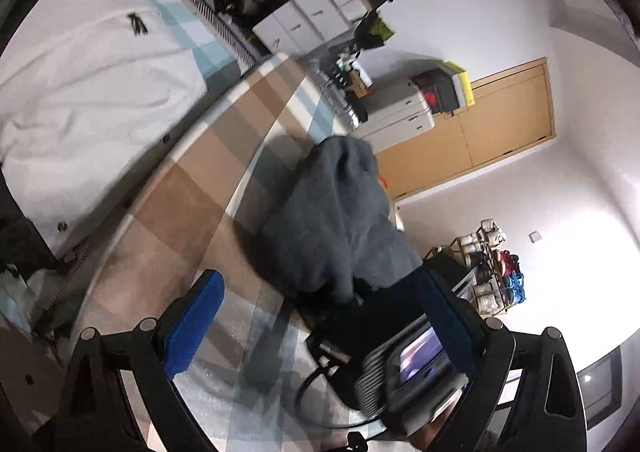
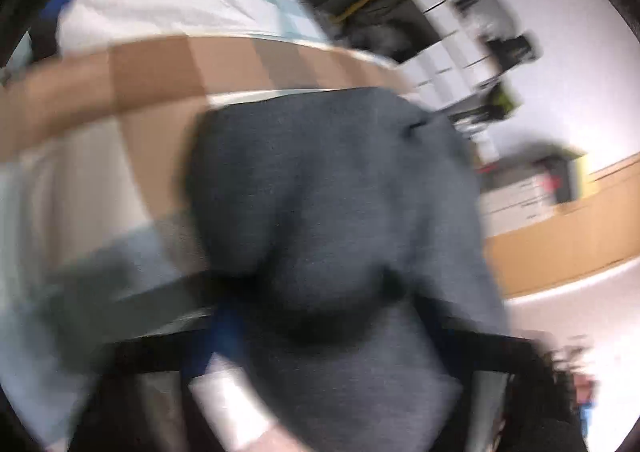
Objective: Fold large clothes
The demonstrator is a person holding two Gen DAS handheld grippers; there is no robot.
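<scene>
Grey garment [image 2: 340, 192], brown-checked blanket [image 1: 192, 180]

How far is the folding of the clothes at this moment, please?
Done: nothing looks folded. The white garment lies spread and creased on the checked cover. In hand: the grey garment bunches between the right gripper's jaws, though blur hides whether the pads press it. The left gripper is open and empty. Left: both garments appear still to need folding.

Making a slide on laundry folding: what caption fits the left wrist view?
Open left gripper faces a grey garment bunched on a checked bedcover, white shirt behind.
</scene>
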